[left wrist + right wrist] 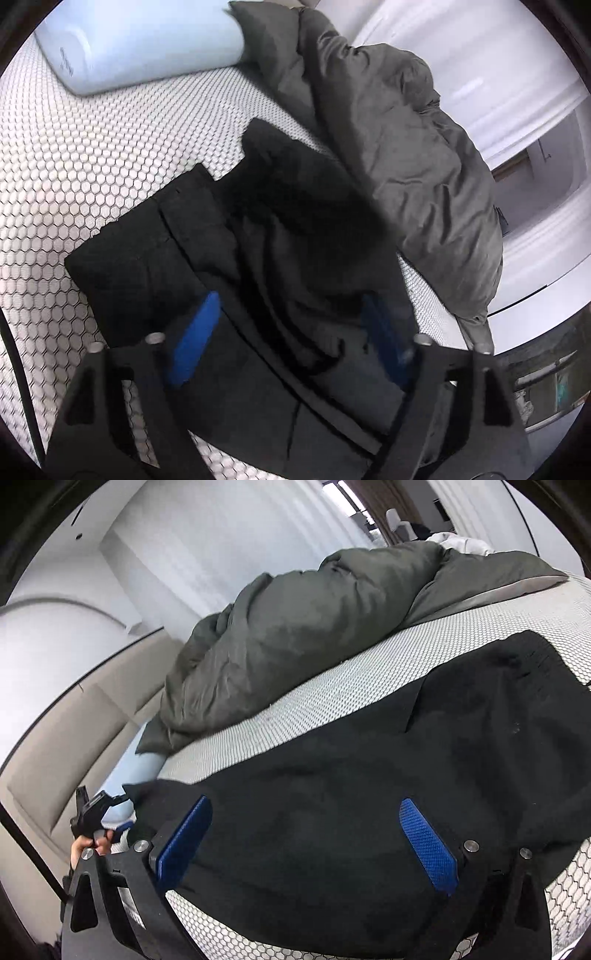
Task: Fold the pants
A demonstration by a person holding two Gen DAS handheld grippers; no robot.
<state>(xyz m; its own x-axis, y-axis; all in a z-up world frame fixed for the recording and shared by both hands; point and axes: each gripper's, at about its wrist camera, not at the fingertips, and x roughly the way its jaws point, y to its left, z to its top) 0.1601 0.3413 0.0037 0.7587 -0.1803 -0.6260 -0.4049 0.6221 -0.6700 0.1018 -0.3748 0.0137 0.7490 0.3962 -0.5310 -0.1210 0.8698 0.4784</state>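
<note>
Black pants [277, 240] lie bunched and partly doubled over on a white honeycomb-patterned mattress [74, 166]. My left gripper [291, 328] hovers over them with its blue pads [195, 332] wide apart. Loose fabric lies between the pads, and neither pad presses on it. In the right wrist view the pants [369, 757] spread wide across the mattress [295, 716]. My right gripper [306, 838] stands open just above them, with its blue pads [428, 849] far apart and holding nothing. At the left edge a person's hand [79, 851] holds the left tool's black handle [90, 812].
A crumpled grey duvet [406, 147] lies heaped along the far side of the mattress, right beside the pants. A light blue pillow [140, 44] rests at the head end. A beige padded headboard [55, 757] and white walls [203, 535] stand beyond the bed.
</note>
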